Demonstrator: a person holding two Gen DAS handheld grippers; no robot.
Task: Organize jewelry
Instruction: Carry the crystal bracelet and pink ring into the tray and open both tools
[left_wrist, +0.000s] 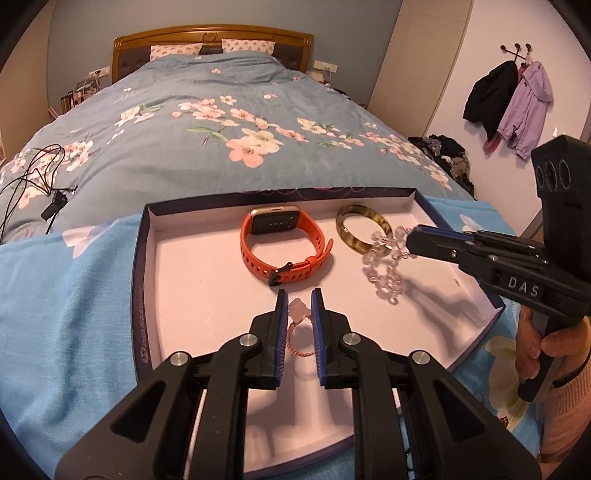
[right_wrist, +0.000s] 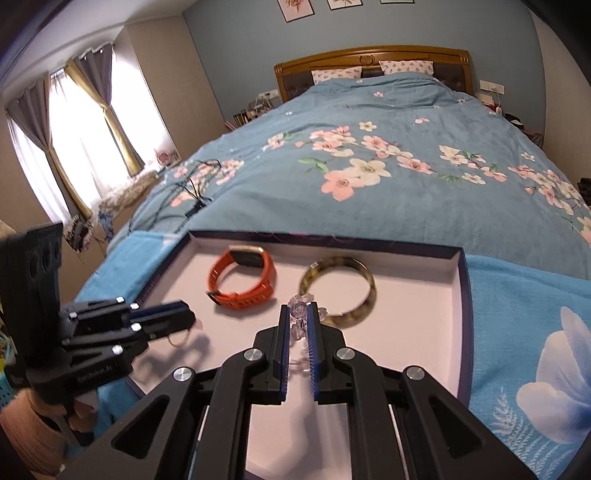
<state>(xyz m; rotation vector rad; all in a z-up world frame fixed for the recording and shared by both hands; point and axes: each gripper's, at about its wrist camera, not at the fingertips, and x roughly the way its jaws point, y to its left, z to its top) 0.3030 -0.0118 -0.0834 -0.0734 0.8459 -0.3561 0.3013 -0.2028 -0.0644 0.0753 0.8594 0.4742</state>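
A shallow box tray lies at the foot of the bed, on a light blue flowered cloth, and serves as the collecting place for the jewelry. 2 pieces already rest on its pale floor toward the far wall: an orange watch lying with its strap buckled into a loop, and just beside it a mottled brown bangle lying flat. They sit side by side rather than heaped, which suits an orderly layout and leaves the near half of the tray free.

The left tongs are nearly together, clamped on a pale pink clover charm of a thin cord bracelet whose loop hangs back between the pads, low over the near part of the tray. Holding it by the charm probably gives a firmer purchase than the thin cord would.

The right tongs are likewise nearly together, clamped on a clear bead bracelet, whose free end trails down onto the tray floor, overlapping the bangle's near edge. Both pieces look ready to be set down in the tray.
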